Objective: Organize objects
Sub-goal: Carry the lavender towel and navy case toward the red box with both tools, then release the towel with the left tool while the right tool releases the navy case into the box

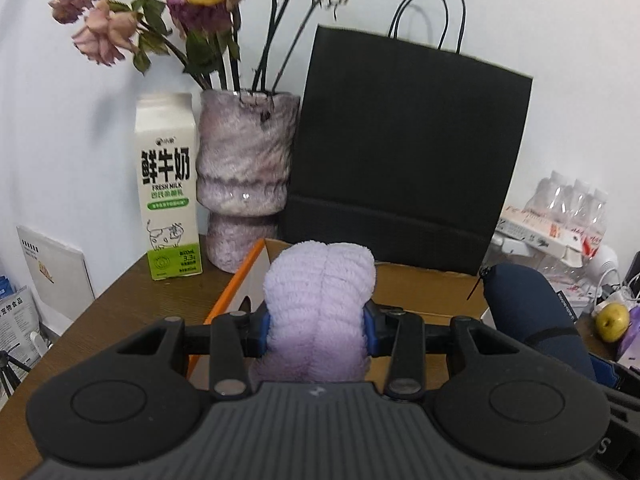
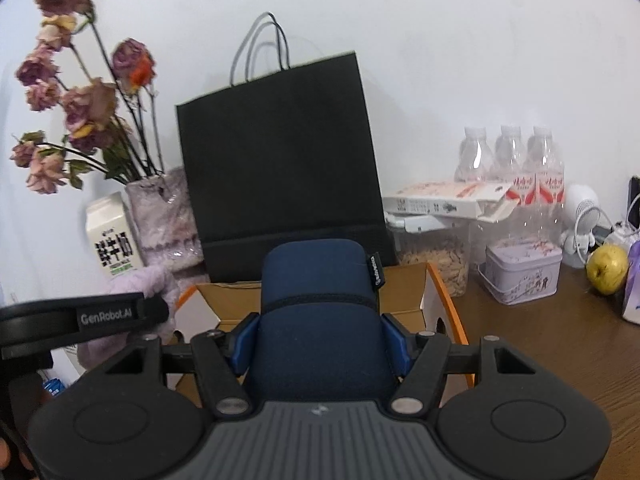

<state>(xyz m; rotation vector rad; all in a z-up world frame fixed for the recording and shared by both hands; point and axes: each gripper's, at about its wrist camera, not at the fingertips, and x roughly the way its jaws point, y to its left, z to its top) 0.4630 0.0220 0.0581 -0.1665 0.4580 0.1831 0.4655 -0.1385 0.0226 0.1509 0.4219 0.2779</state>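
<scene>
The left claw point(image 1: 316, 330) is clenched on a fluffy lilac towel roll point(image 1: 320, 308), its blue pads point(image 1: 370, 322) pressing into the pile on both sides so that the roll stands up between them, in front of an open cardboard box point(image 1: 424, 288) with an orange edge. The right claw point(image 2: 320, 344) is clenched on a navy blue pouch point(image 2: 320, 304), a soft rounded thing with a small black label on its right side; its blue pads point(image 2: 394, 340) bear on both flanks, and the pouch likewise stands before the same box point(image 2: 436, 292). In the right wrist view the left claw's black arm and the lilac roll show at the left edge, beside the box; in the left wrist view the navy pouch shows to the right of the roll. The box rests on a brown wooden surface point(image 2: 560, 344). Just behind it stands a black paper bag point(image 1: 408, 152) with thin handles, against a white wall. Left of the bag is a mottled pink vase point(image 1: 246, 176) of wilted roses point(image 1: 104, 32), and left of that a milk carton point(image 1: 168, 188). To the right of the box lie a clear container of flakes point(image 2: 436, 256), a lilac tin point(image 2: 522, 276), a yellow-green apple point(image 2: 606, 268), and farther back a pack of water bottles point(image 2: 512, 160).
</scene>
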